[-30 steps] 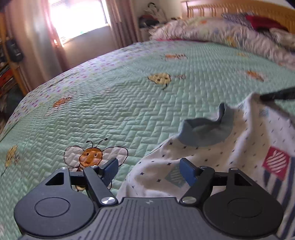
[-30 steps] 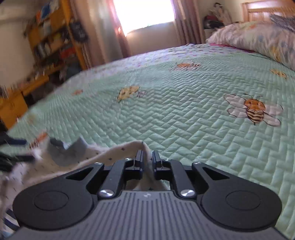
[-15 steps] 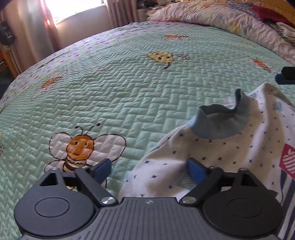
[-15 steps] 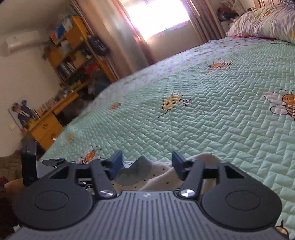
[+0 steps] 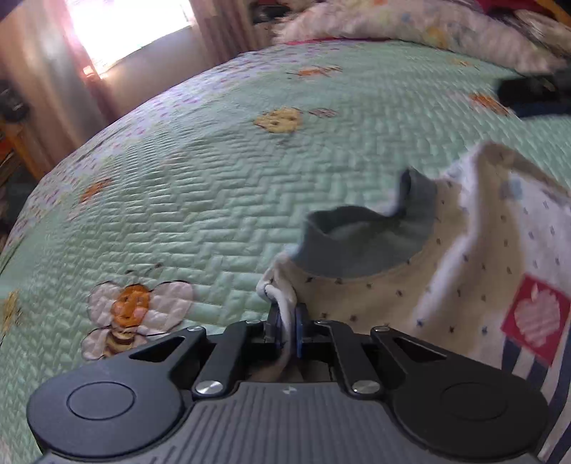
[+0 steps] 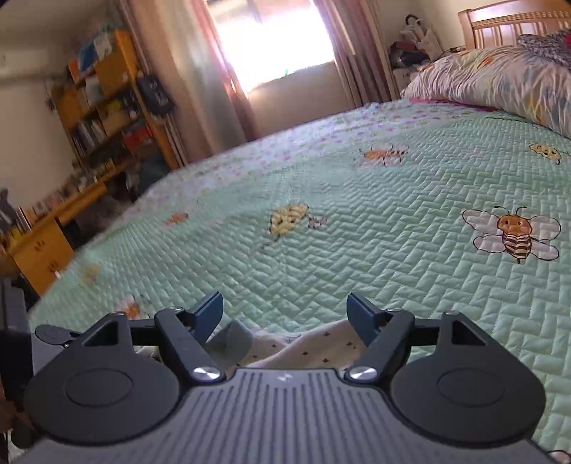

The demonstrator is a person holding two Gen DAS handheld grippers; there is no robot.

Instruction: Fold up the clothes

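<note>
Jaws of the left gripper (image 5: 285, 330) pinch the shirt (image 5: 464, 285) edge near the quilt (image 5: 178, 200), right gripper (image 6: 285, 314) opening empty above it; that thin bite may slip when pulled.

both views sit just behind their own gripper, looking forward along its fingers. the left wrist view tilts steeply down, close over the bed (image 5: 200, 200), with the left gripper (image 5: 286, 326) low in the picture and the shirt (image 5: 446, 285) right before it. the right wrist view looks flatter across the bed (image 6: 357, 250) towards the window (image 6: 271, 39), over the right gripper (image 6: 284, 314). both share the bedspread, the shirt (image 6: 321, 346), the window (image 5: 121, 28) and the pillows (image 6: 499, 82).
</note>
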